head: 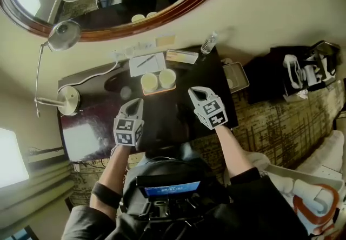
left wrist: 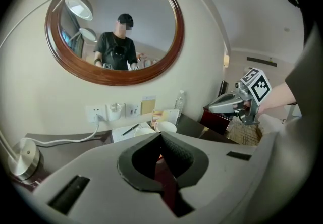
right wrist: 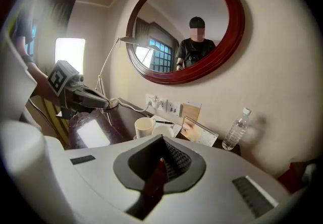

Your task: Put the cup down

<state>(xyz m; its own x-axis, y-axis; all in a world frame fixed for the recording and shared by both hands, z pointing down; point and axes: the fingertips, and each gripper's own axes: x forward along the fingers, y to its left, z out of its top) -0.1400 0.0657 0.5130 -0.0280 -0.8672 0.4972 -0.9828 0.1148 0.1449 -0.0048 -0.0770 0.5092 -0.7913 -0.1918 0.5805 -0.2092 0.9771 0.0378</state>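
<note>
Two pale cups stand side by side on a small wooden tray [head: 160, 92] at the back of the dark desk [head: 178, 120]: the left cup [head: 149, 81] and the right cup [head: 167, 77]. My left gripper [head: 138, 102] hovers just in front of the tray, shut and empty. My right gripper [head: 194, 91] is to the right of the cups, also shut with nothing in it. In the right gripper view one cup [right wrist: 144, 127] shows above my shut jaws [right wrist: 162, 140], the other cup [right wrist: 162, 131] partly hidden. In the left gripper view a cup [left wrist: 166, 126] peeks over the shut jaws [left wrist: 161, 137].
Behind the tray lie a notepad with a pen [head: 147, 64] and a card stand [head: 181, 57]; a water bottle [head: 208, 42] stands at the back right. A desk lamp [head: 69, 100] sits at the left. An oval mirror [head: 124, 27] hangs above. A square dish [head: 235, 77] sits at the desk's right edge.
</note>
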